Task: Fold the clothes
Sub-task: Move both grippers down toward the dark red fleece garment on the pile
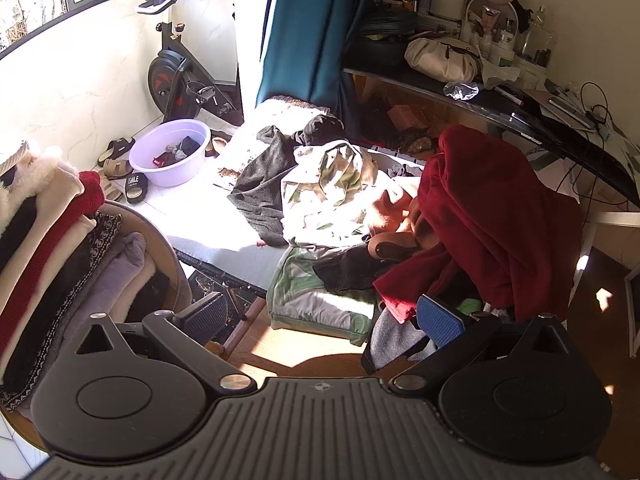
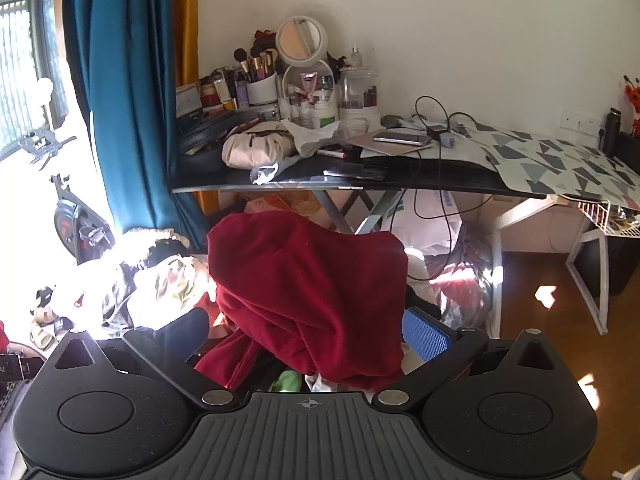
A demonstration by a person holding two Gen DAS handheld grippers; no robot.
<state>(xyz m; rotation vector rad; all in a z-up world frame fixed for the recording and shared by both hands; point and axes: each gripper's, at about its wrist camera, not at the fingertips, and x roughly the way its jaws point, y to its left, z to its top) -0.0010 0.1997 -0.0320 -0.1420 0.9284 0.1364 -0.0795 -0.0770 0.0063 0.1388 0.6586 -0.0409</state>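
Judging from the stack of folded garments (image 1: 60, 248) seen at the left edge of the left wrist view, part of the folding is taken to be complete, while a considerable heap remains unsorted. A dark red garment (image 2: 304, 280) is draped at the top of that heap, just in front of the cluttered tabletop (image 2: 280, 184). Beside it, a camouflage-patterned garment (image 1: 332, 184), a grey garment (image 1: 260, 184) and a pale green item (image 1: 312, 296) are spread loosely over a low bed (image 1: 208, 216), none of them folded. The left gripper (image 1: 320, 316) is held wide apart with nothing between its fingers, and it hangs above the near edge of the heap. The right gripper (image 2: 308, 334) is likewise spread wide and grips nothing, although the dark red garment lies directly between and beyond its fingers. Contact with the cloth cannot be confirmed. The dark red garment is judged the likely next item.
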